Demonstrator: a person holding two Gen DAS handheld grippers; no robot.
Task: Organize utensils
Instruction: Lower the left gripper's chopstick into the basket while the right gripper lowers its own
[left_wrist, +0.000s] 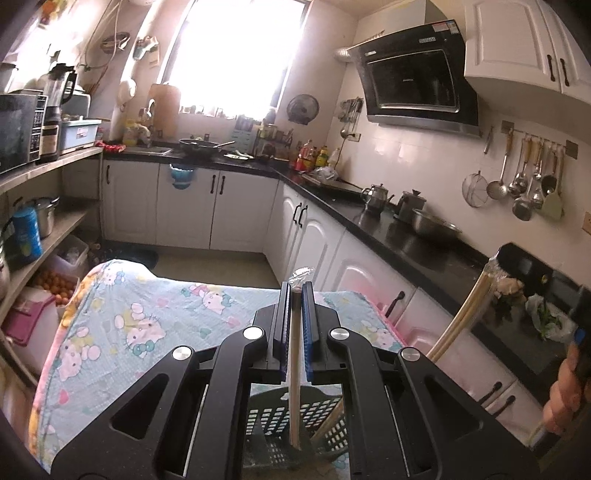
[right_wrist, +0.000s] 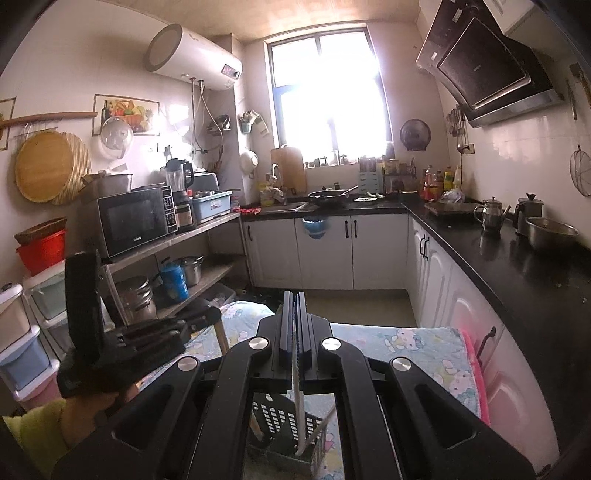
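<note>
My left gripper is shut on a wooden chopstick. The stick hangs down into a dark perforated basket, and a scrap of clear wrap shows above the jaws. Another stick leans inside the basket. My right gripper is shut on pale chopsticks whose lower ends reach into the same basket. In the left wrist view these pale chopsticks slant at the right, above a hand. The left gripper shows at the left of the right wrist view.
The basket stands on a table under a cartoon-cat cloth. A black worktop with a steel bowl and kettles runs along the right. Ladles hang on the wall. Shelves with a microwave stand left.
</note>
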